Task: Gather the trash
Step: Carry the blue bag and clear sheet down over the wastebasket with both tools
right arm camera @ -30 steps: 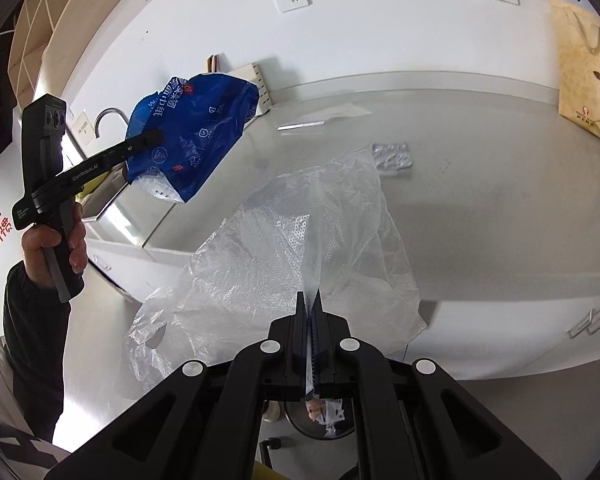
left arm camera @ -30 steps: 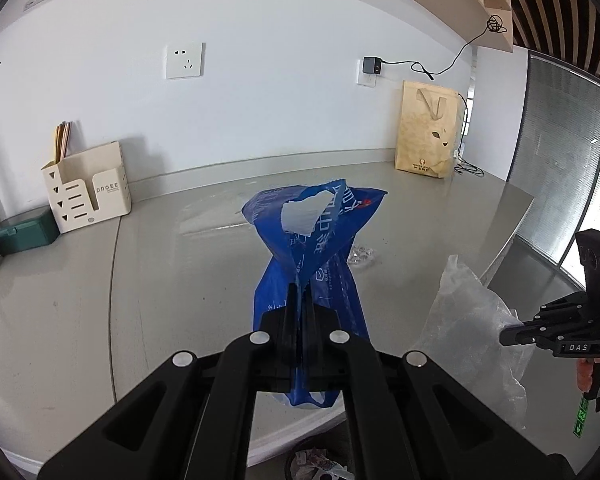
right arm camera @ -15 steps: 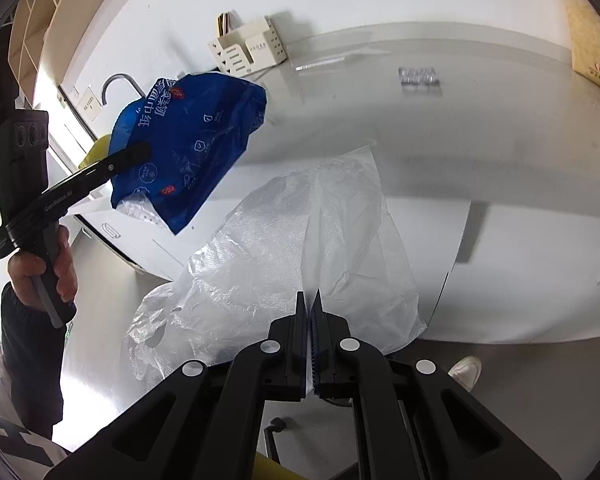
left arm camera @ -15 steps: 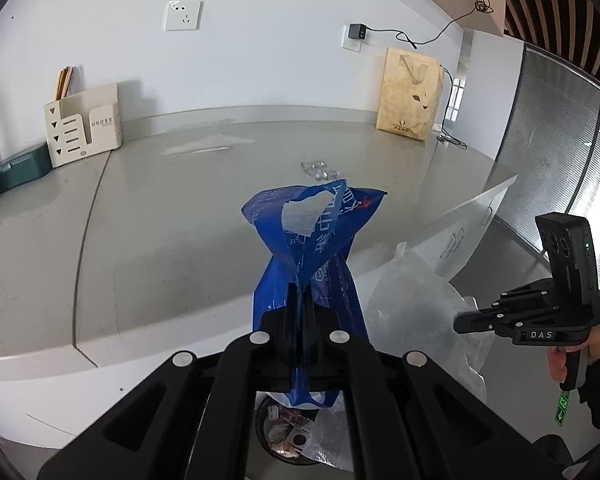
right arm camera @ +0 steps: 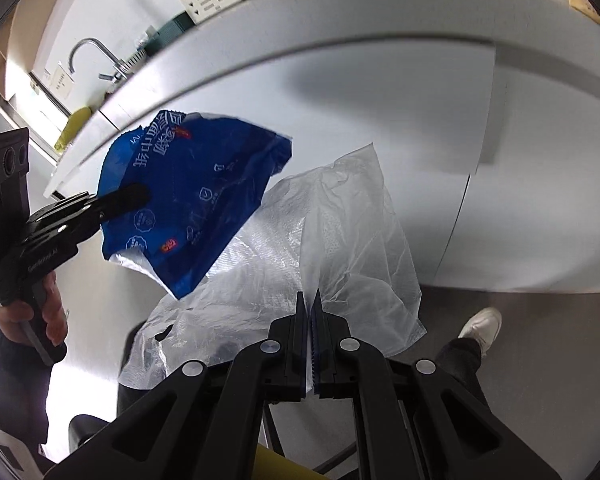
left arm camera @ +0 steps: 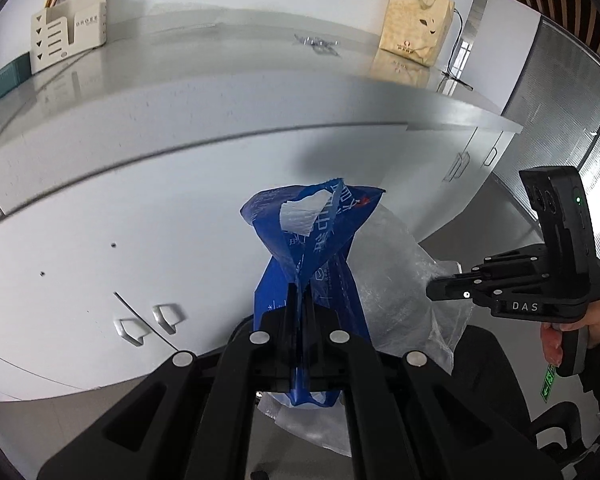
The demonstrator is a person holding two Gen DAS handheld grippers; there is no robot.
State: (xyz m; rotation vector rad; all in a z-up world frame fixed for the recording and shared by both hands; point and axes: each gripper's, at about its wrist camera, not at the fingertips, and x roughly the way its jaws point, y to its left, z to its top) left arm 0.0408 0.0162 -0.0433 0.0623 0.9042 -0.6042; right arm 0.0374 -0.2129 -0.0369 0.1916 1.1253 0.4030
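- My left gripper [left arm camera: 299, 300] was clenched on the blue wrapper [left arm camera: 316, 264]; its jaws pinched a gathered fold near the lower part, and most of the wrapper stood up ahead of the tips.
- The wrapper looked to me like light, crinkly foil-lined film: soft, slippery and easy to lose from a thin pinch. I judged a bunched fold a safer hold than a single edge.
- My right gripper [right arm camera: 309, 308] was clamped on the clear plastic bag [right arm camera: 332, 240], with a thin pleat of film caught between its jaws and the rest billowing ahead and to the left of them.
- The bag seemed nearly weightless and limp, so I expected it to drift and cling; a wad of it would grip better.
- Both pieces hung in the air in front of the white cabinet [left arm camera: 140, 216], below the tabletop [left arm camera: 220, 80], the wrapper touching or just beside the bag.
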